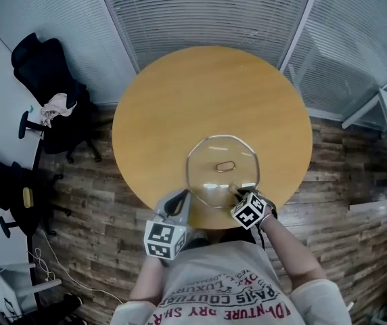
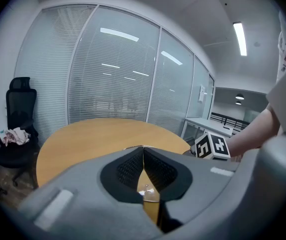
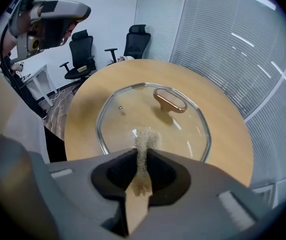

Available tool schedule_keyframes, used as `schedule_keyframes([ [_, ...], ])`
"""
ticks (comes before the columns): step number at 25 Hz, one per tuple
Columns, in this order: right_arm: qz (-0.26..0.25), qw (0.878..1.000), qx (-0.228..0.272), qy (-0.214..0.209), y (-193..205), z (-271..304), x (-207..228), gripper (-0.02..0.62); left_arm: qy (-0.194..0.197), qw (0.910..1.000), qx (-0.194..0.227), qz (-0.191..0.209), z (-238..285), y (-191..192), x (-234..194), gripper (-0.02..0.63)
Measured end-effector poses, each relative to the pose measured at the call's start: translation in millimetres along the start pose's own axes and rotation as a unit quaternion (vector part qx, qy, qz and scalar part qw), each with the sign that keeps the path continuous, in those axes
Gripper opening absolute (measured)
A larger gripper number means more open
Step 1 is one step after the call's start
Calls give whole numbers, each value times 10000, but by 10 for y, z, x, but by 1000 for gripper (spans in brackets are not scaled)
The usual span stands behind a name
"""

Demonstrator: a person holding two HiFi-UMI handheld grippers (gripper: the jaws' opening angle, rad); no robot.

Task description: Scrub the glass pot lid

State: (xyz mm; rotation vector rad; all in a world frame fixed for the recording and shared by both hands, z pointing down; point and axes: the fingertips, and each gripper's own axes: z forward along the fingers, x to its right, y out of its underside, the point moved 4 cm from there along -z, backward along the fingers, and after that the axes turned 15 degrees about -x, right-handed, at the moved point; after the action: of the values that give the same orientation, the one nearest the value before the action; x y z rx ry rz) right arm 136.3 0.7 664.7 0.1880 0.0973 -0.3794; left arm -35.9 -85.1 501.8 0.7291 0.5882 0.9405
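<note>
The glass pot lid (image 1: 210, 162) lies flat on the round wooden table (image 1: 173, 100), near its front edge, with a metal rim and a bronze handle (image 1: 226, 166). My right gripper (image 1: 238, 195) is shut on a wooden-handled brush. The brush's tan bristles (image 3: 144, 140) reach over the near part of the lid (image 3: 128, 114), short of the handle (image 3: 170, 100). My left gripper (image 1: 182, 198) is shut, its tips (image 2: 143, 149) at the lid's near-left rim. Lid glass shows through the gap below the pads. The right gripper's marker cube (image 2: 212, 146) shows in the left gripper view.
Two black office chairs (image 1: 51, 93) (image 1: 4, 181) stand left of the table on wood flooring; cloth lies on one. Glass walls with blinds (image 1: 207, 12) run behind the table. The table's far half (image 1: 214, 80) is bare wood. The person's torso is at the front edge.
</note>
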Motion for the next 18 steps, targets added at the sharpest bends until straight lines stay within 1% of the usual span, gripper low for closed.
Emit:
schedule_keyframes([
  [6, -103, 9999, 43, -19, -98, -10, -326, 58, -7, 10000, -5, 74, -198, 150, -66, 9],
  [9, -120, 9999, 42, -52, -142, -28, -393, 58, -11, 10000, 8, 45, -244, 175, -95, 9],
  [11, 60, 9999, 50, -92, -162, -61, -359, 58, -34, 10000, 48, 10, -255, 154, -121, 9],
  [13, 358, 9992, 140, -108, -180, -122, -272, 58, -62, 9999, 104, -2, -261, 108, -144, 9],
  [15, 589, 9977, 326, -71, -204, -226, -163, 58, -99, 9998, 148, -16, -264, 62, -158, 9],
  [18, 828, 9936, 763, -73, -250, -458, 10, 55, -155, 9997, 203, -38, -238, -12, -149, 9],
])
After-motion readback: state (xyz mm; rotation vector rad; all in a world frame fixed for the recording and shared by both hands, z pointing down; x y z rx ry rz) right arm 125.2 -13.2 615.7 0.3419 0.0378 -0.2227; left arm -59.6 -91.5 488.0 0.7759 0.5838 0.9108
